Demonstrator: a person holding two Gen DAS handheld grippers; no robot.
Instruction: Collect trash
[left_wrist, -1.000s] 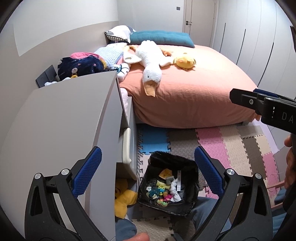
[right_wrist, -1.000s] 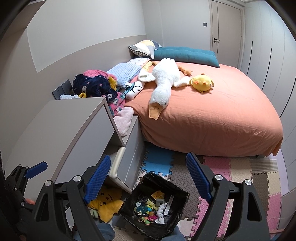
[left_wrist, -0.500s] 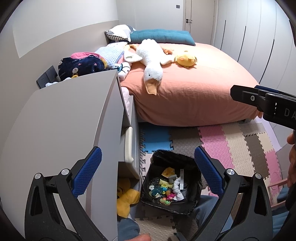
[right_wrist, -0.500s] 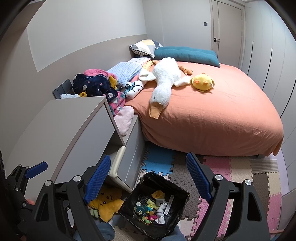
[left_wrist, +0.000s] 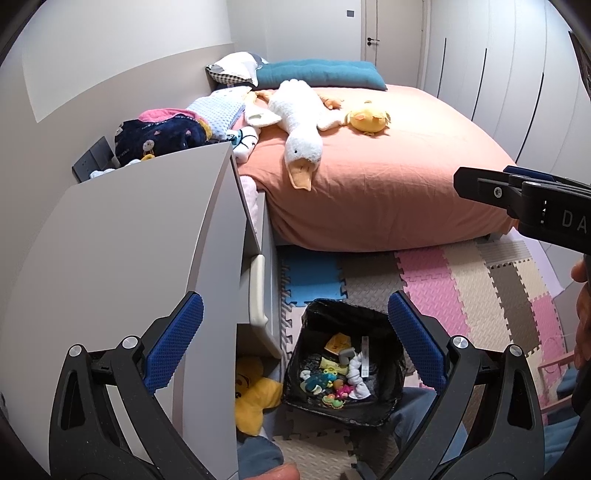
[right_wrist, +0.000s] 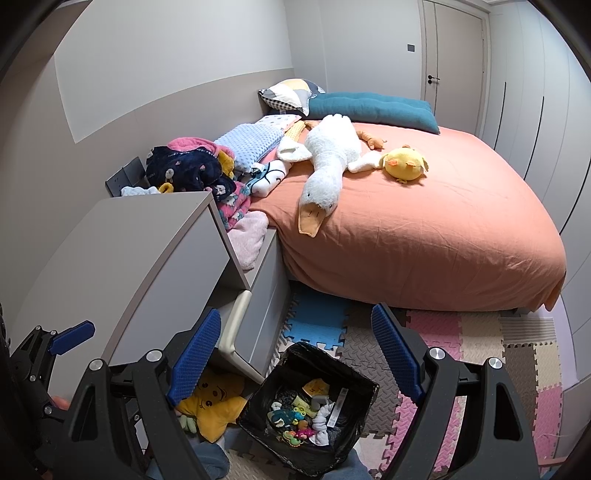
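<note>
A black-lined trash bin (left_wrist: 384, 321) (right_wrist: 365, 384) stands on the foam floor mat by the grey dresser, holding small colourful toys, a white rag and paper scraps. My left gripper (left_wrist: 295, 339) hangs above it, open and empty, its blue pads wide apart. My right gripper (right_wrist: 295, 350) is also open with nothing between its fingers, above and slightly behind the bin. In the left wrist view the right gripper's black body (left_wrist: 524, 199) shows at the right edge; in the right wrist view the left gripper (right_wrist: 70, 338) shows at the lower left.
A grey dresser (left_wrist: 140, 236) with an open drawer (right_wrist: 236, 328) stands left of the bin. A yellow star plush (right_wrist: 212, 406) lies under it. The bed (right_wrist: 424, 229) holds a white goose plush (right_wrist: 328, 170), a yellow chick plush (right_wrist: 404, 162) and piled clothes (right_wrist: 188, 170). Puzzle mats (left_wrist: 461, 280) cover the floor.
The left wrist view has shifted very slightly, with the bin sitting a little lower in the frame. Both grippers stay open and nothing was picked up or dropped.
</note>
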